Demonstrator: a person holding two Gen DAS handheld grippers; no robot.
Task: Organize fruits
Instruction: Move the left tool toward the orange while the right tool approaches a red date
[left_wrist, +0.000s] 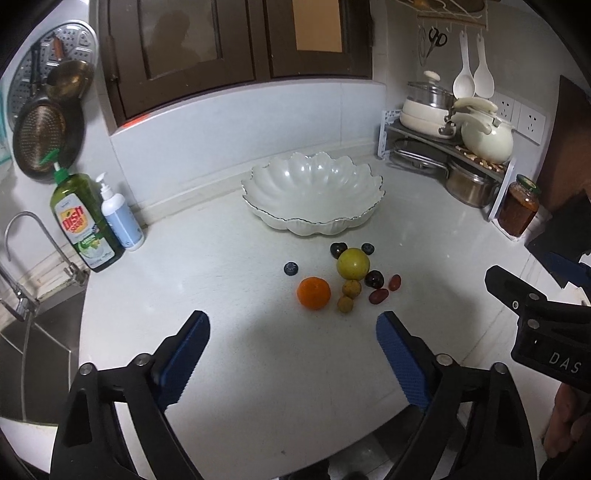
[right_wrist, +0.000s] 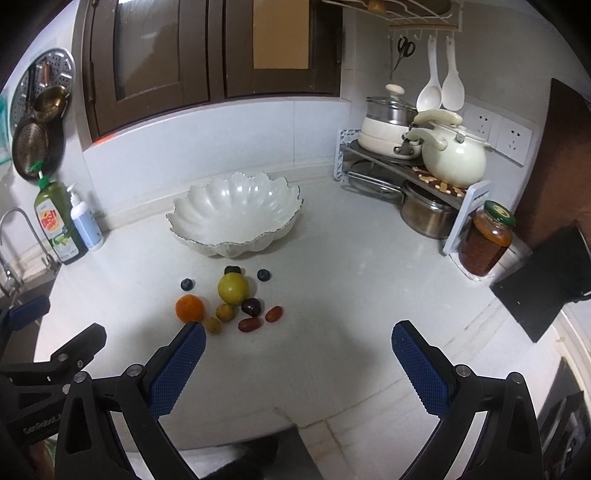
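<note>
Blue-padded fingers of the left gripper fill the foreground of its own view, spread wide with nothing between them; the right gripper is likewise spread and empty, and both are held above the white counter, short of the fruit.

The fruit lies in a loose cluster in front of the scalloped white bowl, which appears empty; an orange sits at the near left, a yellow-green round fruit in the middle, two small tan fruits just in front of it, two red grapes and a dark plum-like fruit to the right, and blueberries set a little apart.

Judged from this layout, the step in hand is the approach for a first pick — no piece has yet been moved to the bowl. The orange is best taken first by the left gripper, since it stands free at the edge; the jaws should be lowered astride it and closed gently. The packed middle pieces should be left until space is cleared around them, lest neighbours be rolled away.

Some things cannot be made out — the dark fruit behind the yellow one is partly hidden, the kind of the tan fruits is uncertain, and the right gripper is seen only in part at the edge of the left view.
</note>
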